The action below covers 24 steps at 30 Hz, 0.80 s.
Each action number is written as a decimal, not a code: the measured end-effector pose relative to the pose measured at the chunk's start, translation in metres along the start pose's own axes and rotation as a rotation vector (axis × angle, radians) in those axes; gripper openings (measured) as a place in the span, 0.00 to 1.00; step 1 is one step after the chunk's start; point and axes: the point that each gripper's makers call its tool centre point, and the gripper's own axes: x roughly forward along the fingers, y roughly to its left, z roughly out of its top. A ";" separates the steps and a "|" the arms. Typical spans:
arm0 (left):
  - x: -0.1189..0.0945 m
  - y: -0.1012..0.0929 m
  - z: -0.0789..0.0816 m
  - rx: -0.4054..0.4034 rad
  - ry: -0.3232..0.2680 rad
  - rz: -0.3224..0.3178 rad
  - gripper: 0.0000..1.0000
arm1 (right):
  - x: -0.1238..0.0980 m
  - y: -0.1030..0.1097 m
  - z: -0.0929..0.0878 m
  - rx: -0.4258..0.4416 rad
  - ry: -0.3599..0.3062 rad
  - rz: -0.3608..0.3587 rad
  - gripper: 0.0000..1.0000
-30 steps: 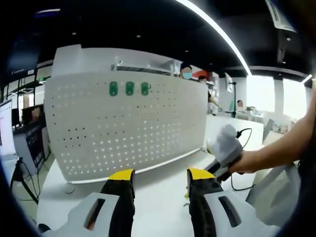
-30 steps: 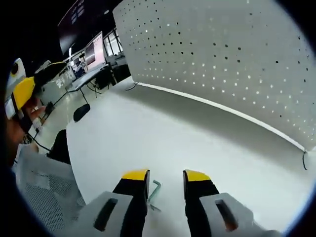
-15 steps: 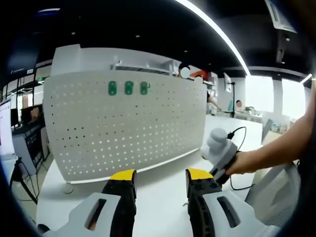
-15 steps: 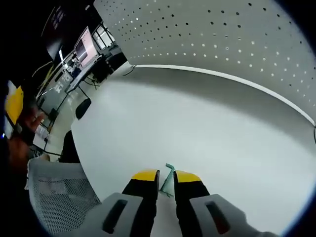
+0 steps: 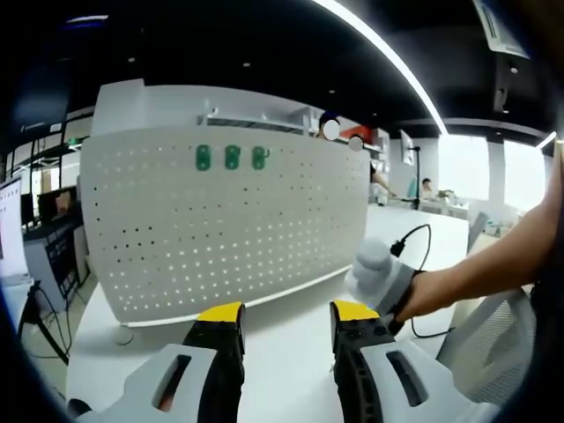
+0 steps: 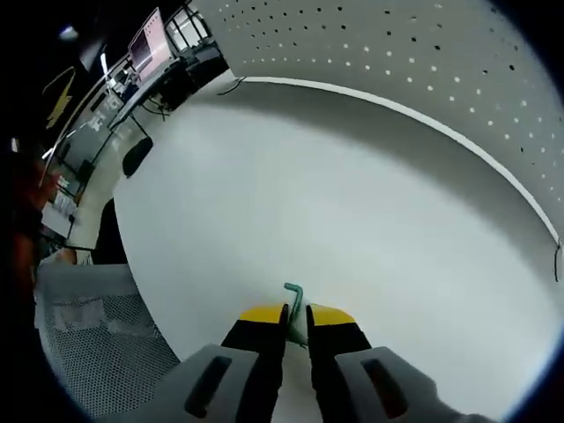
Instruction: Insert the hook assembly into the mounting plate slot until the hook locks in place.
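A white perforated mounting plate (image 5: 220, 220) stands upright on the white table, with three green hooks (image 5: 231, 157) hung in a row near its top. My left gripper (image 5: 286, 313) stands open in front of it, nothing between its yellow-tipped jaws. In the right gripper view my right gripper (image 6: 296, 313) is shut on a small green hook (image 6: 295, 295), whose bent end sticks up between the tips just above the table. The plate's lower part (image 6: 423, 70) curves across the top of that view. The right gripper's white body (image 5: 379, 278) enters the left gripper view from the right, held by a hand.
The white table (image 6: 291, 194) spreads in front of the plate. A black cable (image 5: 419, 242) trails at the right. A mesh chair (image 6: 97, 326) sits beside the table's near edge. Desks with monitors (image 6: 150, 40) and people stand in the background.
My right gripper has shut on the green hook, which lay on the table between its open jaws a second ago. The left gripper has stayed where it was.
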 end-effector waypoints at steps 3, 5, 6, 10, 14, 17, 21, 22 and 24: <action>0.000 0.000 0.000 -0.001 0.000 0.000 0.39 | 0.000 0.001 0.002 -0.034 0.001 -0.014 0.07; 0.000 -0.001 0.000 0.000 0.001 -0.001 0.39 | 0.000 -0.001 0.000 -0.084 0.020 -0.037 0.04; 0.000 -0.001 -0.001 0.001 0.001 -0.002 0.39 | 0.000 -0.003 -0.002 -0.114 0.036 -0.051 0.04; -0.001 -0.002 0.000 0.003 -0.002 -0.002 0.39 | 0.000 -0.001 -0.002 -0.172 0.032 -0.062 0.03; -0.002 -0.002 0.001 0.004 -0.003 -0.002 0.39 | 0.000 -0.001 -0.002 -0.207 0.021 -0.062 0.02; -0.003 -0.002 0.000 0.005 -0.002 -0.001 0.39 | -0.003 -0.004 -0.001 -0.181 -0.019 -0.061 0.02; -0.002 -0.002 -0.002 0.003 0.003 -0.003 0.39 | -0.008 -0.006 0.000 -0.155 -0.058 -0.056 0.02; -0.002 -0.003 -0.003 0.003 0.004 -0.005 0.39 | -0.011 -0.007 0.002 -0.140 -0.076 -0.053 0.02; 0.000 -0.004 -0.003 0.003 0.006 -0.009 0.39 | -0.014 -0.009 0.005 -0.119 -0.103 -0.049 0.02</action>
